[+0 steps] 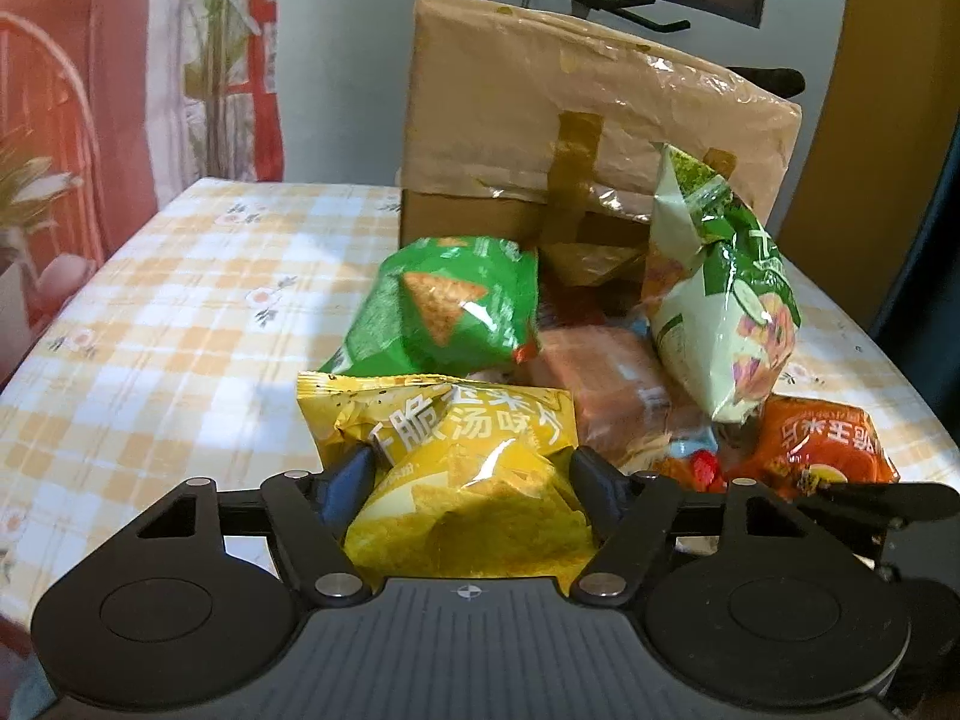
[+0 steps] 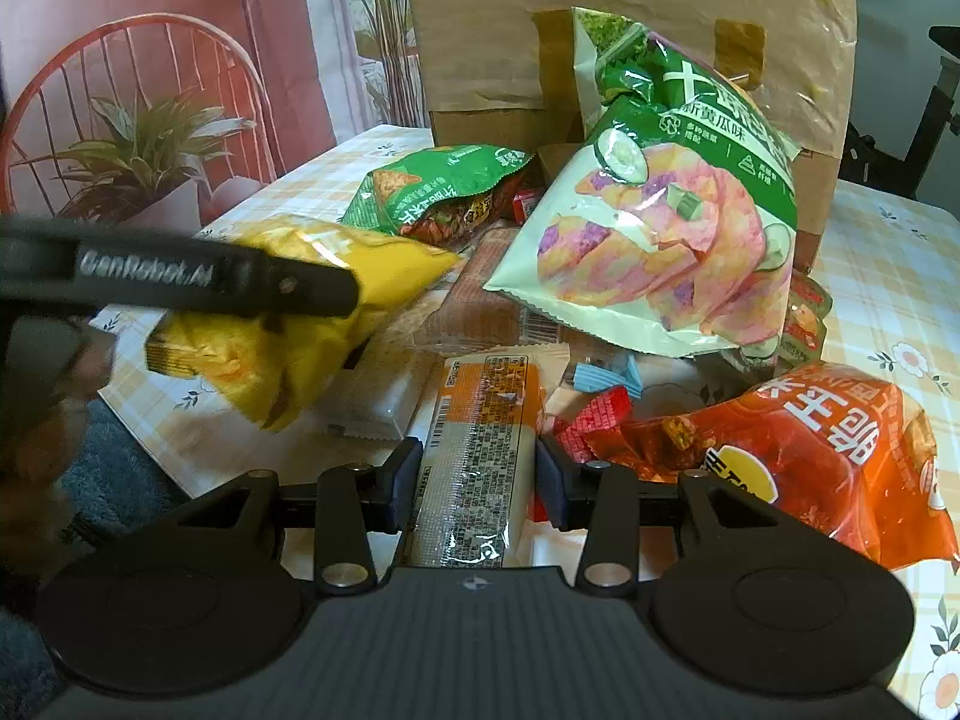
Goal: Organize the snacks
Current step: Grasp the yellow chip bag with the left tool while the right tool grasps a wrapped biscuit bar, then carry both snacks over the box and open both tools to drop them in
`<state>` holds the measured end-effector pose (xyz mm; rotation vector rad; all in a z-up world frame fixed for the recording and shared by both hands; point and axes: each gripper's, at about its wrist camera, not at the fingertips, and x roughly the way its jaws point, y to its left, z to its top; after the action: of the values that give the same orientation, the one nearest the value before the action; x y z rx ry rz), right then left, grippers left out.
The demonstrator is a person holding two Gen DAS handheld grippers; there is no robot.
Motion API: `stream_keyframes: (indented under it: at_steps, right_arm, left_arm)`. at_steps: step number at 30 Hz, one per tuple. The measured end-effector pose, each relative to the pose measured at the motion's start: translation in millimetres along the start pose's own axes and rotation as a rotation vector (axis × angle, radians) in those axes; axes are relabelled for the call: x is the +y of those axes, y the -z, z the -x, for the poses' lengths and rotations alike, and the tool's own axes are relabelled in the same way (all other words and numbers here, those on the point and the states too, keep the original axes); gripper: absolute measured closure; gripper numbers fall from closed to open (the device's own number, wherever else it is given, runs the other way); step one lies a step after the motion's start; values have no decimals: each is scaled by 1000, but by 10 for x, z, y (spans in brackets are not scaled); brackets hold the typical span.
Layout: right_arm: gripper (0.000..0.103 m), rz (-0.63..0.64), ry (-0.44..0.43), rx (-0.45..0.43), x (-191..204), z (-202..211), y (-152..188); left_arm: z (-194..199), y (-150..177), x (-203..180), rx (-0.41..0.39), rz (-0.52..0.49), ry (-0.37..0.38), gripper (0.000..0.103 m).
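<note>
I have both tongs busy in the snack pile on the checked tabletop [image 1: 180, 312]. The left tongs [image 1: 468, 474] are clenched on the yellow chip bag [image 1: 474, 480], fingers pressing its puffy sides, at the near edge of the pile in front of the taped cardboard box [image 1: 540, 120]. The right tongs [image 2: 477, 474] grasp the long orange-and-clear wrapped bar [image 2: 480, 450] lengthwise, beside the orange bag [image 2: 798, 462]. For the yellow bag I judge a gentle squeeze is best: it is air-filled and slippery, so I would lift it straight up, clear of the green triangle-chip bag [image 1: 450, 306] behind it, and keep it level before carrying it towards the box, without dragging neighbours.
</note>
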<state>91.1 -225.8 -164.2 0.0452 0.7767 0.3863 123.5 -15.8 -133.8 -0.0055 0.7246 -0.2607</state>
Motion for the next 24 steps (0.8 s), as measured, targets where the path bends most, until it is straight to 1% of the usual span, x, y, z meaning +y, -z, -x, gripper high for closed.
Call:
stream_keyframes:
  at_steps: [3, 7, 13, 18, 24]
  right_arm:
    - [60, 1, 1, -1, 12, 11, -3]
    - [60, 4, -9, -3, 44, 29, -19]
    - [60, 50, -34, -30, 172, 106, -35]
    - [60, 75, -35, -60, 235, 182, -49]
    - [60, 88, -34, -112, 252, 288, -50]
  left_arm:
    - [115, 6, 39, -22, 16, -18, 30]
    - [249, -32, 70, -72, 27, -42, 30]
    - [253, -26, 77, -70, 33, -63, 30]
    - [332, -16, 96, -100, 50, -43, 30]
    - [385, -13, 100, -118, 60, -58, 30]
